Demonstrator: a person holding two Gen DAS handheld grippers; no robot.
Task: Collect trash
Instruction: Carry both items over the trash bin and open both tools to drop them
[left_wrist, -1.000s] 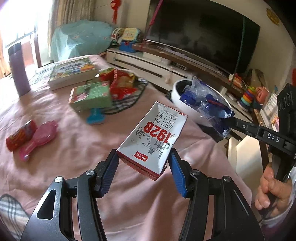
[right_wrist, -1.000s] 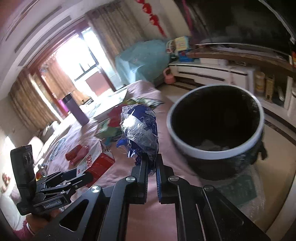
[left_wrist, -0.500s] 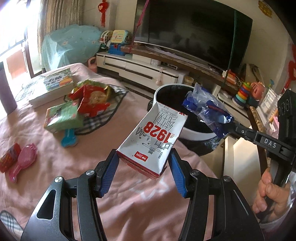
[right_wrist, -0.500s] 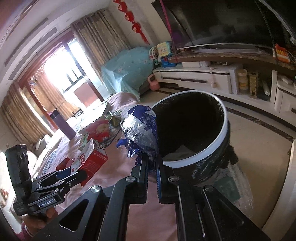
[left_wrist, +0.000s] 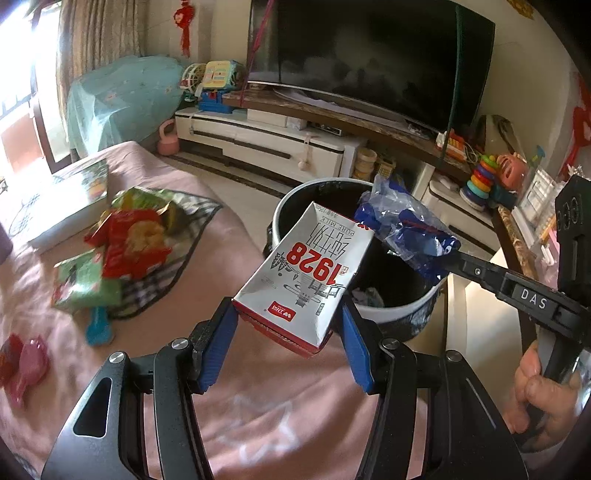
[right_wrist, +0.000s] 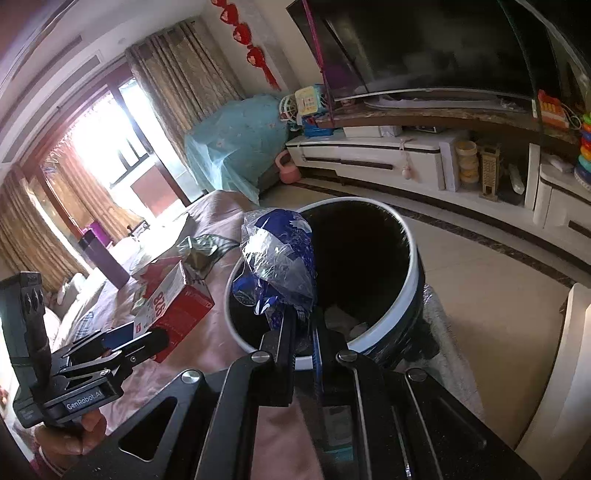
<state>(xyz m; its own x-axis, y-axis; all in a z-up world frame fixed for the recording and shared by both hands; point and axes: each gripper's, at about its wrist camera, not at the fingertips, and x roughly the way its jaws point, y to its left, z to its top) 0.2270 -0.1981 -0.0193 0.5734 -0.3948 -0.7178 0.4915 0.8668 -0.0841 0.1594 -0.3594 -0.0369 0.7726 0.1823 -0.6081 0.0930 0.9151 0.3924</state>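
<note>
The milk carton (left_wrist: 308, 280), white-faced with red sides and a red "1928", sits clamped between the blue pads of the left gripper (left_wrist: 290, 334), lifted off the pink cloth and tilted so its far end hangs over the near rim of the trash bin (left_wrist: 391, 314). Beside it, the crumpled blue-and-clear plastic wrapper (right_wrist: 279, 264) is pinched in the nearly closed jaws of the right gripper (right_wrist: 304, 325), and in the right wrist view it hangs over the bin's mouth, inside the white rim. Some pale scraps lie at the bottom of the bin, though the dark interior makes it hard to say what they are.

The step in hand looks like the drop-off: both pieces are carried to the bin and neither is let go. The wrapper seems ready to fall if the right jaws part. The carton probably needs carrying a little further over the opening first, since much of it is above the cloth.

On the table (left_wrist: 258, 424) behind, a red snack bag (left_wrist: 129, 243), a green box (left_wrist: 86, 284) and a small red packet (left_wrist: 9, 350) are left to collect.
</note>
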